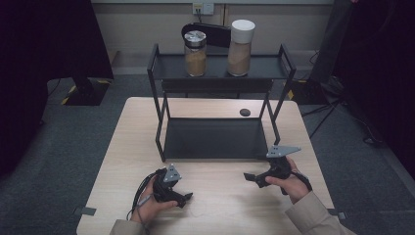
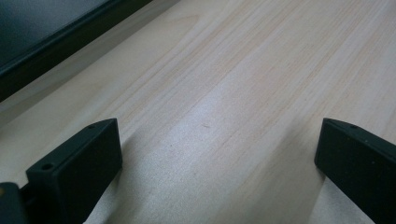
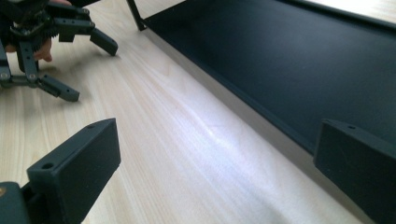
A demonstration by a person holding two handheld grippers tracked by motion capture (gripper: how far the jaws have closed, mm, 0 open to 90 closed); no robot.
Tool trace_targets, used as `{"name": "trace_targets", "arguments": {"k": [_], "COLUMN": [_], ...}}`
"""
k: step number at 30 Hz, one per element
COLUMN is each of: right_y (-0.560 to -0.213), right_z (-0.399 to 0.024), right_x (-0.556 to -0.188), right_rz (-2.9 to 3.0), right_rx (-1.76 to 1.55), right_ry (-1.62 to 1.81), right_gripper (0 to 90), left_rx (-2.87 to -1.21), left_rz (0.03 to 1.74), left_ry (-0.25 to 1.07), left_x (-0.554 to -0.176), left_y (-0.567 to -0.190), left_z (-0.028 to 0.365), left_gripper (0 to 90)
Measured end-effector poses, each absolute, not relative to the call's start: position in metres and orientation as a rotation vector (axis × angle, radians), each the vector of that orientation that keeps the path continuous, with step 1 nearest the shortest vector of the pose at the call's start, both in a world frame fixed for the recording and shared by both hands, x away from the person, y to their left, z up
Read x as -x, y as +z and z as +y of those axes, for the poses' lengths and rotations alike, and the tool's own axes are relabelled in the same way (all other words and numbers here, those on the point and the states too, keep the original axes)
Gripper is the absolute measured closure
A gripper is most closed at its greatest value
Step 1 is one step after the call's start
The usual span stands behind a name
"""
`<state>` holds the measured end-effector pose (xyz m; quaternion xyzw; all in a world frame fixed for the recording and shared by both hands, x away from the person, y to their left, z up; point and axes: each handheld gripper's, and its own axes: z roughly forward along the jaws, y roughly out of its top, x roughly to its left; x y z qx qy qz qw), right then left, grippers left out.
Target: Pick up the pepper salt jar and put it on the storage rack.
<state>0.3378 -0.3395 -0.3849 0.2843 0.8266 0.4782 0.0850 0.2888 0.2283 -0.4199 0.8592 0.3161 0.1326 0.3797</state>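
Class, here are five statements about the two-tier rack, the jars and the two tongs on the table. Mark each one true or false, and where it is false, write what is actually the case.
1. Two jars stand on the rack's top shelf. True: the metal-lidded jar and the white-lidded jar.
2. The left tongs grip a jar. False: their jaws stand open over bare table.
3. The bottom shelf carries a jar. False: it is bare.
4. The right tongs are open. True.
5. The right tongs rest on the top shelf. False: a hand holds them near the table, before the rack.
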Motion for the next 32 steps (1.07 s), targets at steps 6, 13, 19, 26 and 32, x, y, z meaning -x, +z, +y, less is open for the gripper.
{"name": "trace_targets", "arguments": {"k": [6, 13, 19, 26, 32], "right_y": [-0.393, -0.404, -0.411, -0.414, -0.416], "right_z": [-0.338, -0.337, -0.337, -0.336, -0.334], "right_x": [-0.334, -0.331, -0.328, -0.324, -0.321], "right_rz": [2.490, 2.527, 2.538, 2.567, 2.578], "right_rx": [-0.857, -0.865, -0.872, -0.843, -0.839], "right_ry": [1.415, 1.396, 1.377, 1.329, 1.296], "right_gripper": [0.0, 0.0, 0.0, 0.0, 0.3], "left_rx": [-2.194, -2.195, -2.196, -2.195, -2.195], "left_rz": [0.808, 0.808, 0.808, 0.808, 0.808], "left_ry": [0.339, 0.339, 0.339, 0.339, 0.339], "left_x": [-0.289, -0.289, -0.289, -0.289, -0.289], "left_y": [-0.420, -0.420, -0.420, -0.420, -0.420], "left_z": [0.228, 0.228, 0.228, 0.228, 0.228], "left_gripper": [0.0, 0.0, 0.0, 0.0, 0.0]}}
